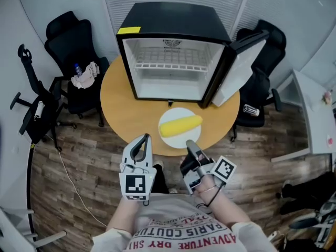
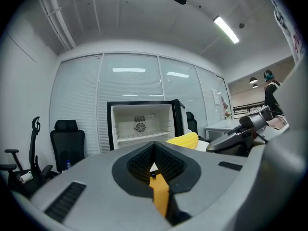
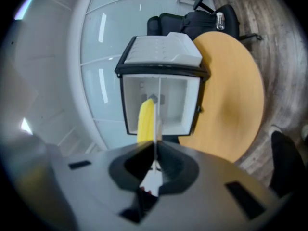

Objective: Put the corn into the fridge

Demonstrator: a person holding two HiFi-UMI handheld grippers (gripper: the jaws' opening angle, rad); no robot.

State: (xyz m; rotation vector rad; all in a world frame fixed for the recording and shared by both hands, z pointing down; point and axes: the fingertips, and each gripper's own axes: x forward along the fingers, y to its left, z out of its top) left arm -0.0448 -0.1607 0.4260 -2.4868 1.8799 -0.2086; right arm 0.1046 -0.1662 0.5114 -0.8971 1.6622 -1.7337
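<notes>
A yellow corn cob (image 1: pixel 180 125) lies on a white plate (image 1: pixel 173 113) near the front edge of the round wooden table (image 1: pixel 123 106). Behind it stands a black mini fridge (image 1: pixel 170 70) with a white, bare interior and its door (image 1: pixel 237 70) swung open to the right. My left gripper (image 1: pixel 145 138) hovers off the table's front edge, left of the plate, shut with nothing in it. Just below the plate, my right gripper (image 1: pixel 190 144) is also shut and holds nothing. The left gripper view shows the corn (image 2: pixel 185 139) and fridge (image 2: pixel 142 124) past the closed jaws. The corn (image 3: pixel 146 121) also shows in the right gripper view.
Black office chairs stand left (image 1: pixel 73 51) and right (image 1: pixel 265 85) of the table. The left one holds a cloth (image 1: pixel 85 77) and a bottle (image 1: pixel 77 68); a can (image 1: pixel 251 109) lies on the right one. A white desk (image 1: pixel 315 114) is at the far right. The floor is wooden.
</notes>
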